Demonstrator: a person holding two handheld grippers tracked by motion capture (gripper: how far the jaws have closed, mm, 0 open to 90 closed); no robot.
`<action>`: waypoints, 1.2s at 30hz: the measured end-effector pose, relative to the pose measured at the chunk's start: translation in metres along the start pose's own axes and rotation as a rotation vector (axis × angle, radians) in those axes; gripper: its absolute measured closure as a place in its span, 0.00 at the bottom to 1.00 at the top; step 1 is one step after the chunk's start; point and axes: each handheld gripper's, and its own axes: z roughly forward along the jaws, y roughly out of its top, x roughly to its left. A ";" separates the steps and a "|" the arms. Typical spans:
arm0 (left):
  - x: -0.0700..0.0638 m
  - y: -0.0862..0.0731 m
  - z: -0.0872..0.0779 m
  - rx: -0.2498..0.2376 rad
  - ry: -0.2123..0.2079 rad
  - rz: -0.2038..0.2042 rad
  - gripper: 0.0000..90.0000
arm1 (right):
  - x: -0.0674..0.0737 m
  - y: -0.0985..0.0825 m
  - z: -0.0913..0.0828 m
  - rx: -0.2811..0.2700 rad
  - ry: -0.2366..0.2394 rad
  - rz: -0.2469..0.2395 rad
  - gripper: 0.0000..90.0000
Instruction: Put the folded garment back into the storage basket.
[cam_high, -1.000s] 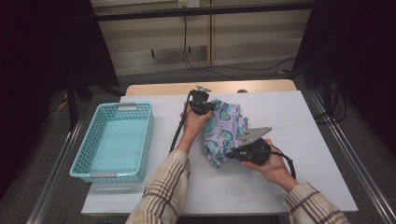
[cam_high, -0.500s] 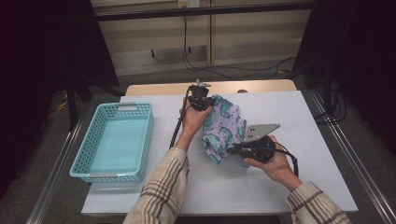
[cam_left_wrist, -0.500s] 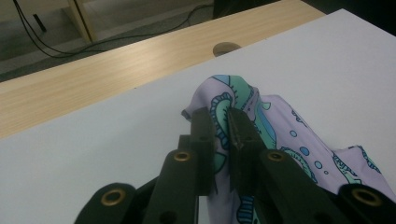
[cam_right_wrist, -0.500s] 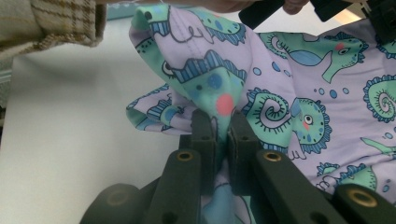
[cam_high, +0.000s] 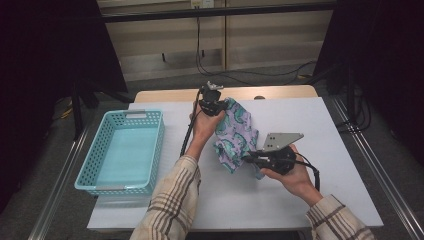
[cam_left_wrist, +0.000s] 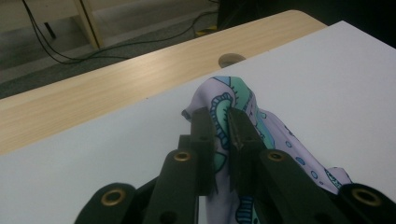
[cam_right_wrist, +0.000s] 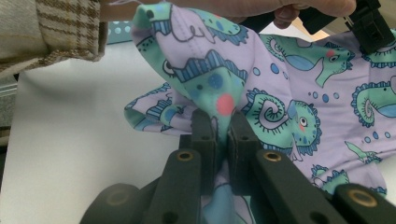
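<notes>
A lilac cloth (cam_high: 235, 135) printed with green and blue seahorses hangs between both hands over the middle of the white table (cam_high: 320, 125). My left gripper (cam_high: 220, 107) holds its far top corner, raised off the table. In the left gripper view the jaws (cam_left_wrist: 222, 126) pinch a fold of the cloth (cam_left_wrist: 243, 98). My right gripper (cam_high: 247, 160) grips the near lower edge. In the right gripper view its jaws (cam_right_wrist: 220, 126) are shut on a bunched fold of the cloth (cam_right_wrist: 280, 79), with the other hand and gripper (cam_right_wrist: 369, 23) above.
A turquoise plastic basket (cam_high: 122, 152) sits empty at the table's left side. A wooden strip (cam_high: 280, 92) runs along the table's far edge. Cables lie on the floor beyond. A metal rail (cam_high: 380, 180) borders the table on the right.
The left gripper has lifted its corner of the cloth slightly higher, pulling the cloth more upright. The right hand has stayed almost where it was.
</notes>
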 end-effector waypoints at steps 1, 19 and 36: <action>0.001 0.001 -0.002 -0.001 -0.001 0.004 0.92 | 0.001 0.001 0.000 -0.007 0.001 0.004 0.94; 0.010 0.010 -0.024 -0.022 0.018 -0.003 0.92 | 0.005 0.017 -0.001 -0.058 0.013 -0.007 0.94; 0.020 0.017 -0.046 -0.041 0.041 -0.010 0.92 | 0.012 0.039 0.004 -0.107 0.044 -0.019 0.94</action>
